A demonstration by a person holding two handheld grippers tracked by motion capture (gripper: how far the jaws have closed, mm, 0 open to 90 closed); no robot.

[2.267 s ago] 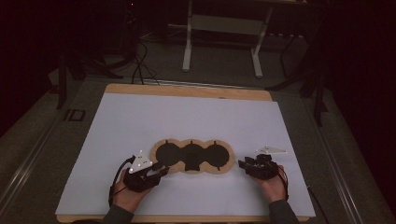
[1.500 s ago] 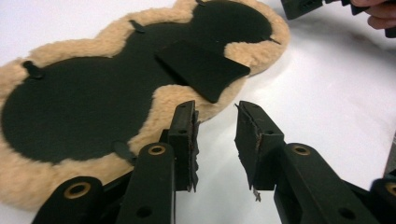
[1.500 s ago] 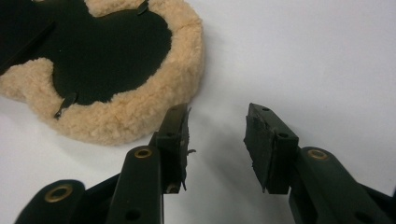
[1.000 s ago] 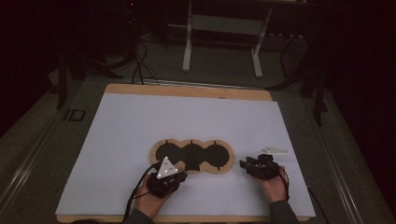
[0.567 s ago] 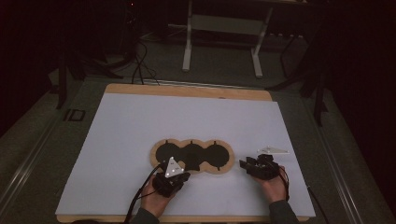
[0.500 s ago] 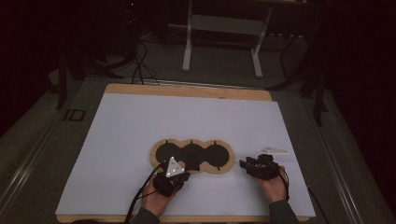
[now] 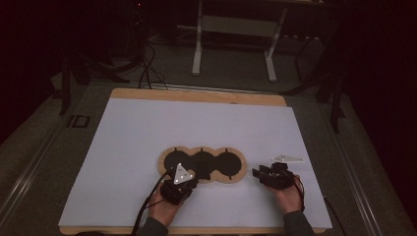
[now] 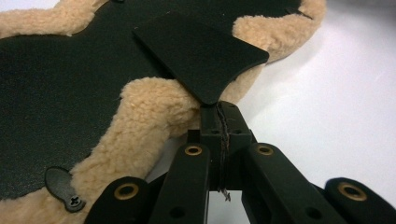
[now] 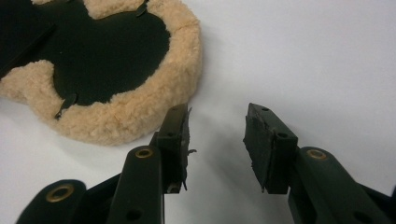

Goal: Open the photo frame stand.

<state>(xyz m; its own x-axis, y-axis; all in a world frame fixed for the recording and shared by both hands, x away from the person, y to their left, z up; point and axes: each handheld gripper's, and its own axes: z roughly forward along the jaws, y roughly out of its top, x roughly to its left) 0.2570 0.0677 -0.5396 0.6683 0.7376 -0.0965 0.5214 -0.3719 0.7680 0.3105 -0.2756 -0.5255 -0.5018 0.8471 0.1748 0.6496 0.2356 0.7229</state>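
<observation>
My two grippers are matte black; the left gripper [image 7: 183,181] carries a grey three-cornered plate dotted with small bright markers, and so does the right gripper [image 7: 260,173]. Up close, each black jaw arm is a flat bar with brass-ringed pivot holes and small screw holes. The pads look worn, with frayed threads. Thin dark cables trail back past my dark sleeve cuffs

The left gripper [image 8: 219,122] has its jaws closed on a corner of a flat black flap [image 8: 198,51], lifted above a fleece-edged black pad [image 8: 60,107] on the white table [image 8: 327,107].
</observation>
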